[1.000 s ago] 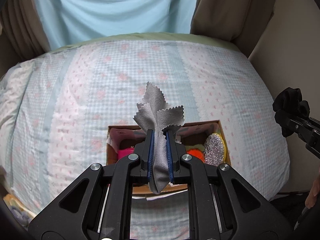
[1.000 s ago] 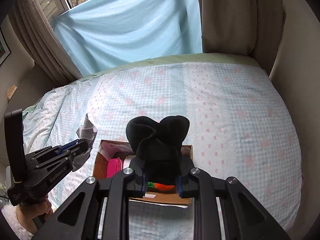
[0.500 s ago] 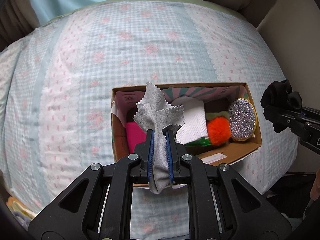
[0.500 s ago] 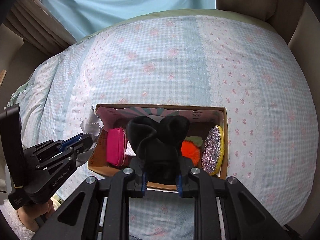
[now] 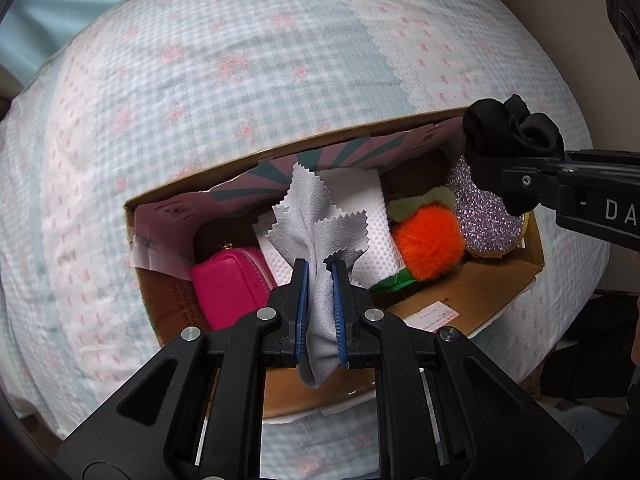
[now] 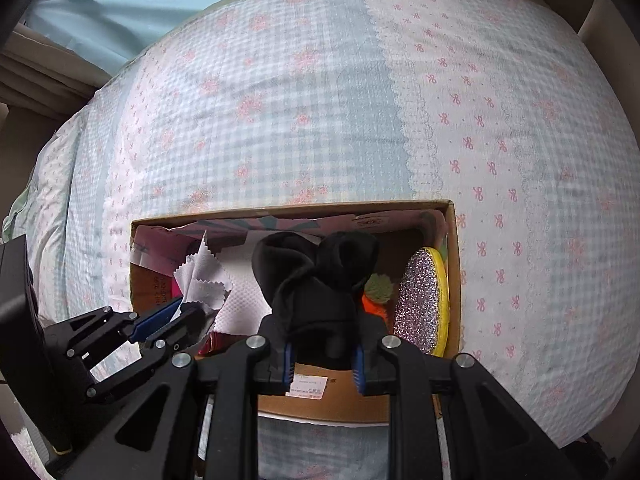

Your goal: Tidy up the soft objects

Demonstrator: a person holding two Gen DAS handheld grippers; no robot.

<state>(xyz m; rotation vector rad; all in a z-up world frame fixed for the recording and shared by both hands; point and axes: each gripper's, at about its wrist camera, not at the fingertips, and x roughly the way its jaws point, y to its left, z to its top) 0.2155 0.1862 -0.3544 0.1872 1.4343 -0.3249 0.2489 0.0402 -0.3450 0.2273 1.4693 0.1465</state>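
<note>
Both pairs of fingers are clamped on soft things above an open cardboard box (image 5: 492, 292) that sits on a bed (image 5: 240, 60) covered in a pale blue and pink checked spread. Left gripper (image 5: 319, 280) pinches a grey cloth (image 5: 316, 232) with zigzag edges between its blue pads; the cloth stands up in a bunch past the fingertips and a short tail hangs out behind them. It hovers over the middle of the box, in front of a white dotted sheet (image 5: 376, 236). Right gripper (image 6: 320, 354) holds a black fabric bundle (image 6: 316, 280), which bulges in two lobes above the fingers and sits over the right half of the box. Inside the box lie a bright pink pouch (image 5: 232, 284) at the left, an orange fluffy ball (image 5: 428, 236) with a green tuft right of centre, and a glittery silver disc (image 6: 420, 300) with a yellow rim, leaning against the right wall.
</note>
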